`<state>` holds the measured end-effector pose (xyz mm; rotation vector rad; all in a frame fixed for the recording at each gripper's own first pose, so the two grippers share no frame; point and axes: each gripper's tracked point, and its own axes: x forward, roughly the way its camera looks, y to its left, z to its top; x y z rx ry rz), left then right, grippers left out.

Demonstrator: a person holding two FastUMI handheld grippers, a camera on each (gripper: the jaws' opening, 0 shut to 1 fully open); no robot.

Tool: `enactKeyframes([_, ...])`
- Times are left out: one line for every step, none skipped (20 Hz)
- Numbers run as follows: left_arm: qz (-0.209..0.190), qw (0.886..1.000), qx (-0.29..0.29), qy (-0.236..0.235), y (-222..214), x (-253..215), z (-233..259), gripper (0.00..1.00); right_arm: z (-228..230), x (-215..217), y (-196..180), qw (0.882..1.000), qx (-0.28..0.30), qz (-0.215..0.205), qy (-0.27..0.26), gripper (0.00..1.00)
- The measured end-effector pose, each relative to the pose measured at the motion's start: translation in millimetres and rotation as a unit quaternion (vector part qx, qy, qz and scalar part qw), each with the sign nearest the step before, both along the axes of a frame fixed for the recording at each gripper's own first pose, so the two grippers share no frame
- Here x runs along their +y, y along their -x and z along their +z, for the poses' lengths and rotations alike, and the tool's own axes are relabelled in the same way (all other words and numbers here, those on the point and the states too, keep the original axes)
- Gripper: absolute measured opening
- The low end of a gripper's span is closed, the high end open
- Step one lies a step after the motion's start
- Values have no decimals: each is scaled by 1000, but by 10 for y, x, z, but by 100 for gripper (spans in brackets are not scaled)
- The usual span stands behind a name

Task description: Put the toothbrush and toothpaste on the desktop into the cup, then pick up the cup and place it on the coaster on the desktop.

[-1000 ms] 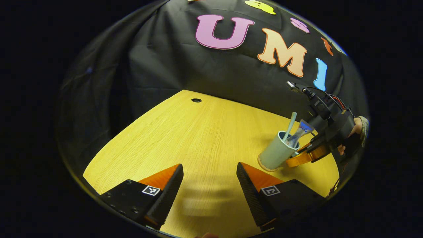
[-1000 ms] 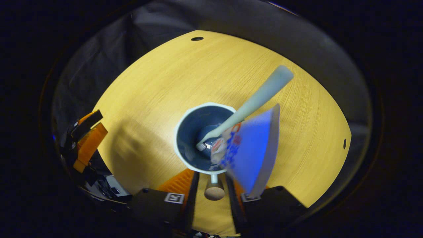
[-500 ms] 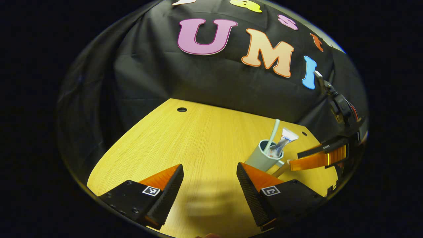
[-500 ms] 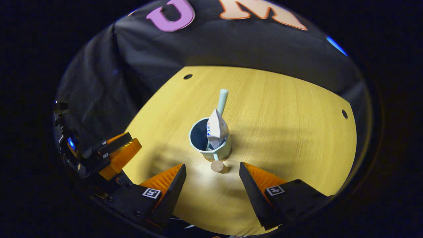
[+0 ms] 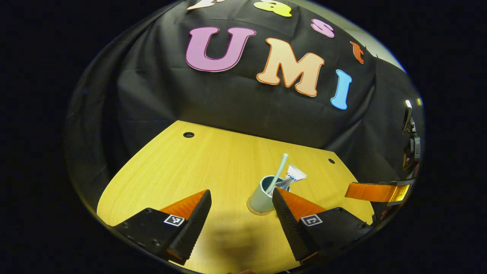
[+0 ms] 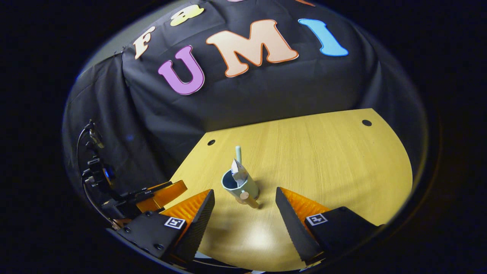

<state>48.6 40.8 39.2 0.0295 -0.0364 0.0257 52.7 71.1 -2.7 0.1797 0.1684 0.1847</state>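
Both tools are seen with their jaws spread wide and nothing between them. On the left side, the left gripper [image 5: 241,213] is held low over the wooden desktop [image 5: 182,167], and in the right gripper view it is seen near the left edge of the desk, also spread. A little to the right of it, the cup [image 6: 240,185] is standing upright near the middle of the desktop. The toothbrush [image 6: 238,154] is leaning inside the cup with its handle up, and the toothpaste [image 6: 239,173] is also put inside, its flat end sticking out above the rim. In the left gripper view, a thin round edge, probably the coaster [image 5: 255,211], is seen under the base of the cup; it cannot be told with certainty how well the cup is centred on it. A short wooden handle [image 6: 249,198] is pointed from the cup toward the right gripper [image 6: 245,213], which is placed near the cup but not touching it.

It is judged that the last step is in hand or already done: both things are in the cup and the cup is set down and released. For the next move, only a clean retreat of both tools is called for, without the cup being pushed.
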Motion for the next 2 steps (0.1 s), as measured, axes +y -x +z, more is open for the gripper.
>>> enactKeyframes([-6, 1000, 6, 5, -9, -97, -35, 94, 47, -48, 75, 1000, -4, -2, -6, 99])
enactKeyframes([-12, 1000, 15, 9, -21, -183, -66, 94, 57, -62, 114, 1000, -8, -2, -12, 95])
